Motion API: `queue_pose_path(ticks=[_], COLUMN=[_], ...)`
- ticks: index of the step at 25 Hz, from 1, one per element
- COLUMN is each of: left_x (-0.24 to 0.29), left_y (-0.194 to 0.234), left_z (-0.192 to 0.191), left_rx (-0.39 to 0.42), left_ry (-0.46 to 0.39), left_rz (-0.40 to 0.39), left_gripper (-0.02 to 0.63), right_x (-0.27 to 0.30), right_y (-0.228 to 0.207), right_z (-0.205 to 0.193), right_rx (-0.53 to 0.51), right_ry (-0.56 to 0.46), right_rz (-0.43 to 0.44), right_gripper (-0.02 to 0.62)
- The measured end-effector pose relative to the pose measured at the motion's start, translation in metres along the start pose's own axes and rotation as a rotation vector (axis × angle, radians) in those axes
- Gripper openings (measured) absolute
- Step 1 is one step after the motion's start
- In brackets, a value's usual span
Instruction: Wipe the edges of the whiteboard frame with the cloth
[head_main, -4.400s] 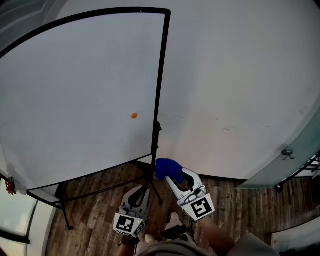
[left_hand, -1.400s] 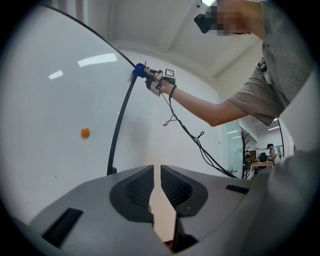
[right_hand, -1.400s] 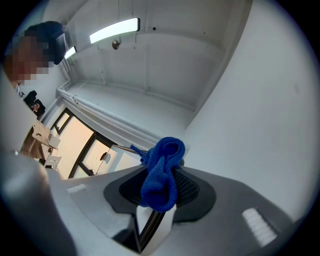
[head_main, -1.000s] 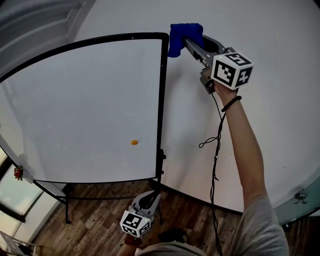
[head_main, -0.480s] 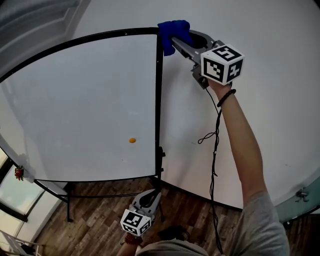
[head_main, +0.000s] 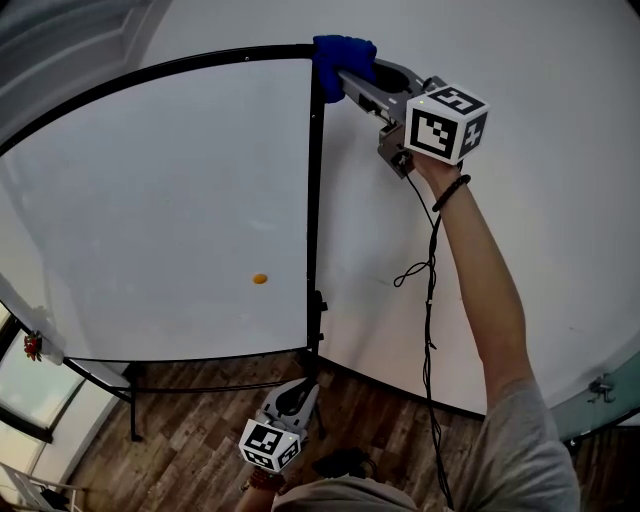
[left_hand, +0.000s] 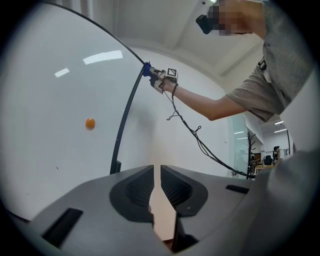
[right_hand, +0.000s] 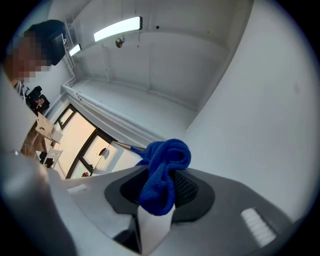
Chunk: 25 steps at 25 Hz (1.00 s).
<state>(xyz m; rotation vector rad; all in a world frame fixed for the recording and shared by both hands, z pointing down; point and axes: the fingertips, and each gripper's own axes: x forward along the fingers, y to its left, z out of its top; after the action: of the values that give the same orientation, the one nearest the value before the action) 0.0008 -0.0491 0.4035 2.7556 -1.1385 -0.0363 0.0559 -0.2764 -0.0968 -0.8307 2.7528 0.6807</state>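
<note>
Office: whiteboard (head_main: 150, 200), wood floor (head_main: 200, 425), glass partition (head_main: 612, 378).

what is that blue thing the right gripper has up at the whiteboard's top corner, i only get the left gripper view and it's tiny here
Observer: A blue cloth, bunched up and pinched between the jaws of the right gripper.
Operator: is it on the frame or just near it
Observer: The head view shows it lying over the top right corner of the whiteboard frame, where the top edge meets the right edge.
Operator: and where does my left gripper sit
Observer: Low down. The left gripper is below the frame's bottom right corner, over the wooden floor.
</note>
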Motion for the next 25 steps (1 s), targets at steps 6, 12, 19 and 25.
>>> queue_pose_path(ticks=[6, 12, 19, 25], left_x=[0.003, 0.002, 0.004, -0.004], left_y=[-0.001, 0.003, 0.013, 0.006], left_z=[-0.001, 0.000, -0.017, -0.015], left_rx=[-0.001, 0.001, -0.004, -0.005], left_ry=[0.001, 0.005, 0.013, 0.012], left_rz=[-0.012, -0.017, -0.022, -0.029], left_gripper=[0.048, 0.048, 0.048, 0.048], right_x=[-0.002, -0.001, -0.001, -0.003], right_y=[0.001, 0.004, 0.010, 0.017], right_z=[0.000, -0.003, -0.027, -0.023], right_rx=[-0.012, -0.006, -0.009, 0.017], right_ry=[-0.010, -0.017, -0.008, -0.017], right_rz=[-0.015, -0.026, -0.037, -0.038], right_gripper=[0.123, 0.120, 0.118, 0.117])
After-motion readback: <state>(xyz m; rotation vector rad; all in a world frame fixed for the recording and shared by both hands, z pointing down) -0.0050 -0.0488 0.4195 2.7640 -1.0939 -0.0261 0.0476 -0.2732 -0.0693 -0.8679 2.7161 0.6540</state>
